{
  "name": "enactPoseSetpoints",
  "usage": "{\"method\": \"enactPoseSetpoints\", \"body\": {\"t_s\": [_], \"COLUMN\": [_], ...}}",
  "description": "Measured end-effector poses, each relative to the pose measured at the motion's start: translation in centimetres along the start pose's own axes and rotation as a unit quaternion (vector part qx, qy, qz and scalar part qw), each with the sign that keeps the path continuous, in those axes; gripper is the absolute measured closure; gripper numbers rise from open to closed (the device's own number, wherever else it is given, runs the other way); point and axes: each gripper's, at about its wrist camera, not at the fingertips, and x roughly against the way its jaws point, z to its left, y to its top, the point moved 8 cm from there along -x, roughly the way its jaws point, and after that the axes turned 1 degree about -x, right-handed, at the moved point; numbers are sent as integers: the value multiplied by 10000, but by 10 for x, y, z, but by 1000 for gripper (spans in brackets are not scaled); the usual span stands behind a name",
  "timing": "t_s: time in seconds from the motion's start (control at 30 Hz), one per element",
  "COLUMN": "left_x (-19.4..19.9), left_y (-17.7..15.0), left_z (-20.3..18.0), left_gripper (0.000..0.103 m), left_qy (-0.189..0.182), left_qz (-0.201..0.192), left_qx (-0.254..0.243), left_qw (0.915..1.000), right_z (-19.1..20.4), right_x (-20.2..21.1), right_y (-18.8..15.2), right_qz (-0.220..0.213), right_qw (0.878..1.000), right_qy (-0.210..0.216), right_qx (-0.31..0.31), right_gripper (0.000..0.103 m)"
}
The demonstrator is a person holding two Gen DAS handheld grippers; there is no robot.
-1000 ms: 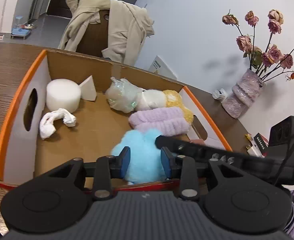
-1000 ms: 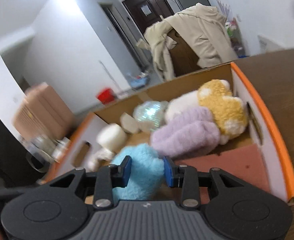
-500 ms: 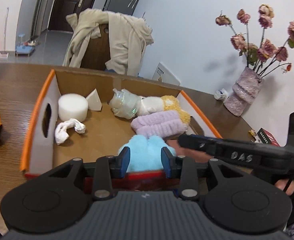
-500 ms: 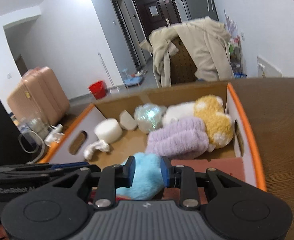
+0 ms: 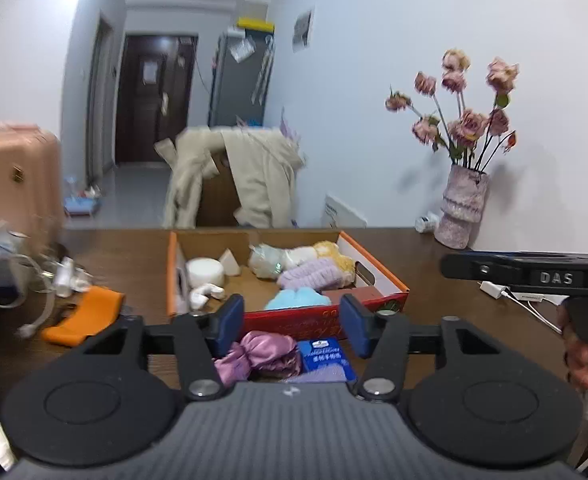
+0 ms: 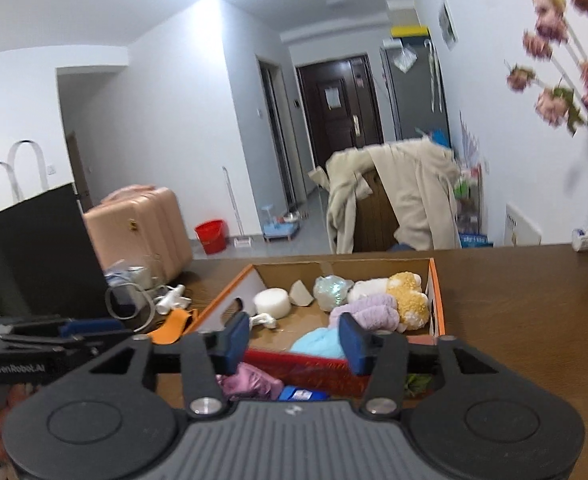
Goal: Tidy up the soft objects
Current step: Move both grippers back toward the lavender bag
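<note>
An orange-edged cardboard box [image 5: 378, 270] [image 6: 437, 300] on the brown table holds a blue fluffy toy [image 5: 298, 299] [image 6: 318, 342], a purple fuzzy piece [image 5: 310, 274] [image 6: 368, 312], a yellow and white plush [image 5: 330, 254] [image 6: 408, 292], a shiny wrapped ball [image 5: 264, 258], a white foam disc [image 5: 205, 272] and a white cloth. My left gripper [image 5: 290, 322] and right gripper [image 6: 294, 338] hang back from the box's near wall, jaws opening, nothing between them. A pink satin pouch [image 5: 260, 354] [image 6: 246, 382] and a blue packet [image 5: 322, 354] lie in front of the box.
An orange cloth [image 5: 84, 314] and tangled cables [image 5: 34, 280] lie left of the box. A vase of dried roses [image 5: 460, 208] stands at the back right, white cables [image 5: 510, 294] near it. A black bag [image 6: 38, 252] stands at the left; a coat-draped chair [image 5: 234, 176] sits behind the table.
Both grippers let go of the blue fluffy toy, which now lies in the box. They pulled back and up from the box and their jaws spread wider.
</note>
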Motion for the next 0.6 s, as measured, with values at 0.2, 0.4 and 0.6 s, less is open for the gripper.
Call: {"method": "enactPoseSetpoints", "body": {"t_s": [0.2, 0.4, 0.6], "left_x": [80, 138, 161], "left_y": [-27, -68, -120], "left_z": [-12, -19, -26], "left_gripper": [25, 6, 2], "left_qy": [306, 718, 934], "left_qz": [-451, -875, -1133], "left_qx": [-155, -246, -195], "left_qw": [9984, 9933, 9890], "right_z": [29, 48, 57], "right_x": [67, 119, 152], "right_y": [-38, -80, -129], "right_qz": [-181, -415, -841], "right_qw": [9990, 9969, 9949], "right_qy": [29, -58, -101], "right_qx": [409, 669, 557], "right_gripper": [38, 22, 15]}}
